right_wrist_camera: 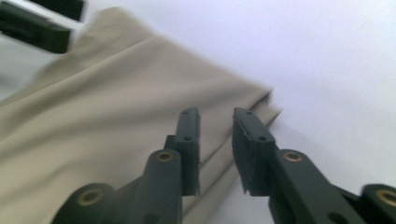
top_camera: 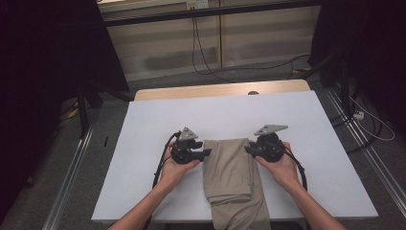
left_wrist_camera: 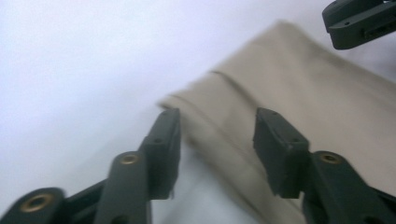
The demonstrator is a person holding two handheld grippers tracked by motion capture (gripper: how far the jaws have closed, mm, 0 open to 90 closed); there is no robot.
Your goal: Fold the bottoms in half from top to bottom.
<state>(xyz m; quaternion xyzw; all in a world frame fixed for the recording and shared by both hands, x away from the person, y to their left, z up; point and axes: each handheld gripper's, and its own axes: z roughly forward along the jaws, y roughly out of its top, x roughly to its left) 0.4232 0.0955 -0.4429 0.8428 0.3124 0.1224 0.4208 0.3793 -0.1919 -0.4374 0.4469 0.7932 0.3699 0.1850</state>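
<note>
A folded beige cloth (top_camera: pixel 230 172), like a pair of trousers, lies on the white table (top_camera: pixel 215 110) and hangs over its near edge. My left gripper (top_camera: pixel 207 153) sits at the cloth's far left corner with its jaws pointing right. In the left gripper view this gripper (left_wrist_camera: pixel 217 135) is open, and the cloth's edge (left_wrist_camera: pixel 303 93) lies beneath the gap, unpinched. My right gripper (top_camera: pixel 248 149) sits at the far right corner, pointing left. In its own view the right gripper (right_wrist_camera: pixel 215 135) keeps a narrow gap above the cloth's folded edge (right_wrist_camera: pixel 116 107), with nothing pressed between the pads.
The white cover reaches well beyond the cloth on both sides and towards the far end, where a wooden table edge (top_camera: pixel 220 90) shows. Cables (top_camera: pixel 201 52) run across the floor behind. Metal rails (top_camera: pixel 72 177) flank the table, and dark curtains hang at both sides.
</note>
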